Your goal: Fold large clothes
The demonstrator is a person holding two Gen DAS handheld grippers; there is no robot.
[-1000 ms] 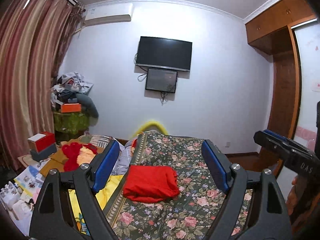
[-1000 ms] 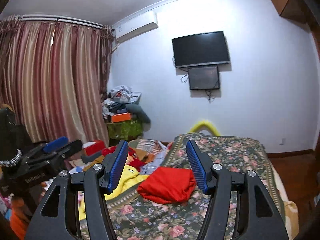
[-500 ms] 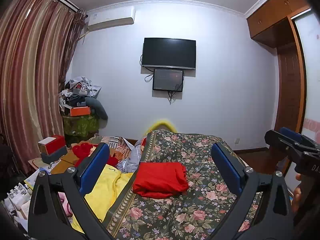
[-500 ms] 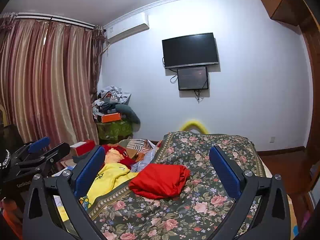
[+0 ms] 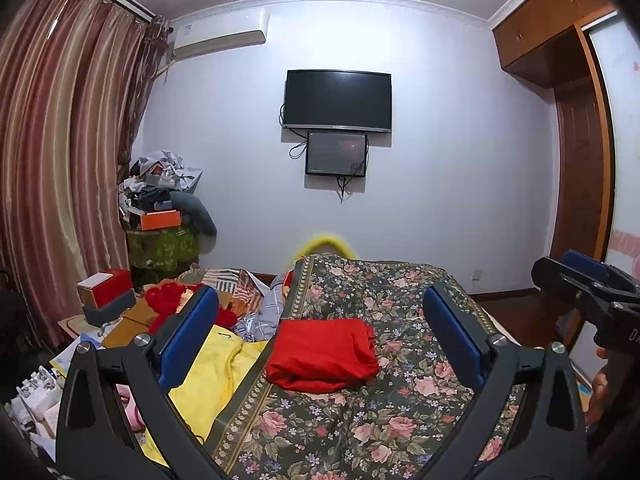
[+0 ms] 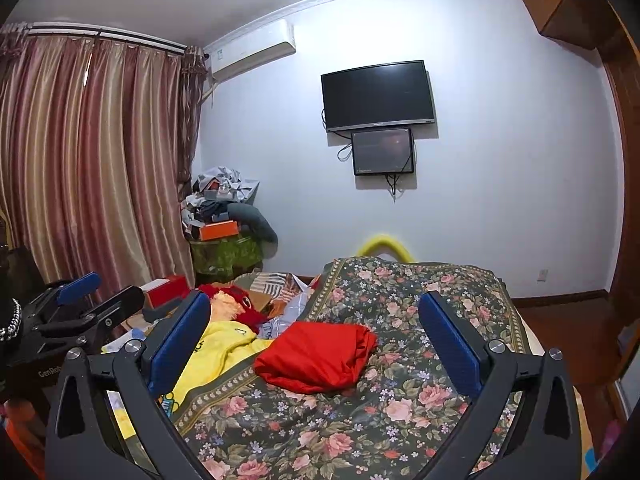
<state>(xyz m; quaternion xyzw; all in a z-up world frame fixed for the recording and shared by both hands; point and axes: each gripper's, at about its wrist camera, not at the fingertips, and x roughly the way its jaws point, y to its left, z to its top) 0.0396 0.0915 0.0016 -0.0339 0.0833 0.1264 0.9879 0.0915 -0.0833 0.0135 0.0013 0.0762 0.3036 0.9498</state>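
folded red garment (image 5: 324, 354) lies on the bed beyond the fingers (image 5: 188, 336), untouched

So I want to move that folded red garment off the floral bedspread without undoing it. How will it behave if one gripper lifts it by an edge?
The red garment looks like soft, thin cloth, so it would probably sag and unfold. Its loose, rounded folds suggest little stiffness. It is probably light, and pushing may bunch it against the floral bedspread.

bed and wall

folded garment (image 5: 324, 354) lies on the bedspread (image 5: 400, 408), near its left edge. left of it, a loose garment (image 5: 212, 364) on the bed. behind, a tv (image 5: 337, 100) on the wall, a smaller screen (image 5: 336, 154) just below. curtain (image 5: 60, 160) far left.
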